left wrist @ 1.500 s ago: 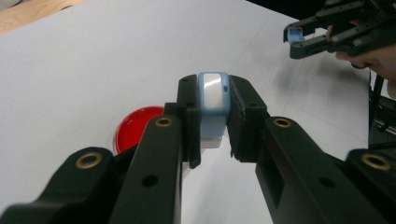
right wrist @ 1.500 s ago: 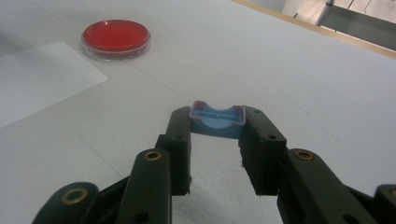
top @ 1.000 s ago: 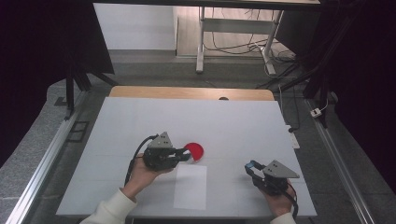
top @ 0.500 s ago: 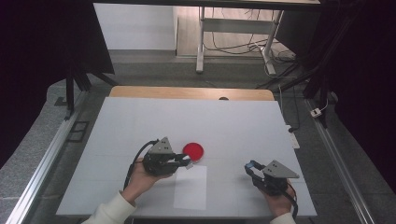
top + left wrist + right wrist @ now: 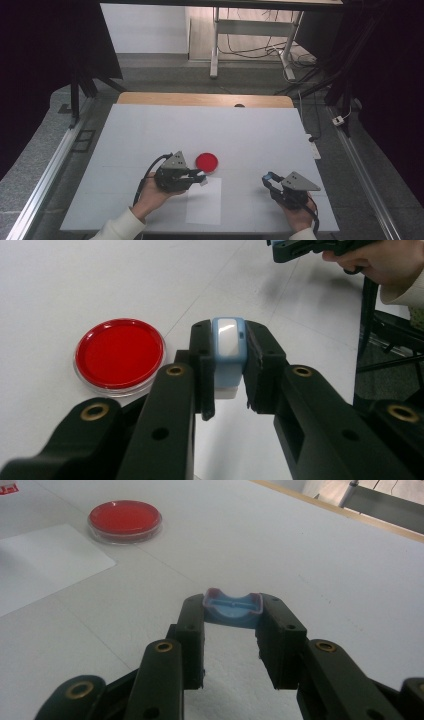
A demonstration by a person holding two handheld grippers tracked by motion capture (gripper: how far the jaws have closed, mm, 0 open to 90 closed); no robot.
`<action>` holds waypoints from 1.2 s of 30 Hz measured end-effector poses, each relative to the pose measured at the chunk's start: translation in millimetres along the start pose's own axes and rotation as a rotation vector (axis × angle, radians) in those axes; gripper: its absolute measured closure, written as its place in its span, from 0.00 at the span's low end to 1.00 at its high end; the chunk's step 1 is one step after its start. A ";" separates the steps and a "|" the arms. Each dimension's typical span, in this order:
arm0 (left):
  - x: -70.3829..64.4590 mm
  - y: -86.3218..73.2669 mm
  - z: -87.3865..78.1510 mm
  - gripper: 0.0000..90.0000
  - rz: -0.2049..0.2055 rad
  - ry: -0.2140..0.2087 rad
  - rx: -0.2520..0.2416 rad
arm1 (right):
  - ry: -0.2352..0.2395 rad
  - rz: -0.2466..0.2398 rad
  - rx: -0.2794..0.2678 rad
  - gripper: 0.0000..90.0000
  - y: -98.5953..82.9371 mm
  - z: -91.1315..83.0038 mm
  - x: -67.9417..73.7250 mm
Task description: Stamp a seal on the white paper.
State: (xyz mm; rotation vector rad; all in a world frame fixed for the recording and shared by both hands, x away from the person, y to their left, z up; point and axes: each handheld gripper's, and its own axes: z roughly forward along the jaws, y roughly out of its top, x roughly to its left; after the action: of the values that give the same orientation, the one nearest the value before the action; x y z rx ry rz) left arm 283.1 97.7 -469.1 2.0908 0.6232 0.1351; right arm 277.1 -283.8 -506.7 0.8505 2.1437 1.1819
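While left gripper (image 5: 226, 385) jaws grasp a stamp (image 5: 228, 347), right gripper (image 5: 233, 630) jaws clasp its blue cap (image 5: 233, 608), red-filled dish (image 5: 120, 355) beside.

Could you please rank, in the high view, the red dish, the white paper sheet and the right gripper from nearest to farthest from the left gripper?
From the left gripper:
1. White paper sheet, just below the jaws.
2. Red dish, just beyond them; nearly as close.
3. Right gripper, far across the table.

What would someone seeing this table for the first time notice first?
The round red dish stands out on the white table, near its middle. Just beside it, the left gripper clamps a small blue and white block above a sheet of paper. Nearer the right edge, the right gripper pinches a blue cap.
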 end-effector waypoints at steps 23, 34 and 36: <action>-2.5 -11.2 10.9 0.84 -0.002 0.000 0.049 | 0.001 -0.005 0.005 0.71 0.1 0.3 1.1; 0.0 -16.2 17.1 0.84 -0.009 0.005 0.071 | 0.003 -0.004 0.009 0.71 -0.2 1.1 0.9; -0.5 -16.7 18.4 0.84 -0.011 0.002 0.075 | 0.004 -0.004 0.007 0.71 0.0 1.1 1.4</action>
State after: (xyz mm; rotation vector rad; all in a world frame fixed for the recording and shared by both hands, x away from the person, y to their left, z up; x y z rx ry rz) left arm 282.3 91.2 -493.0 2.1597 0.6495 0.1086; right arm 277.0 -282.2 -507.5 0.8469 2.1533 1.1758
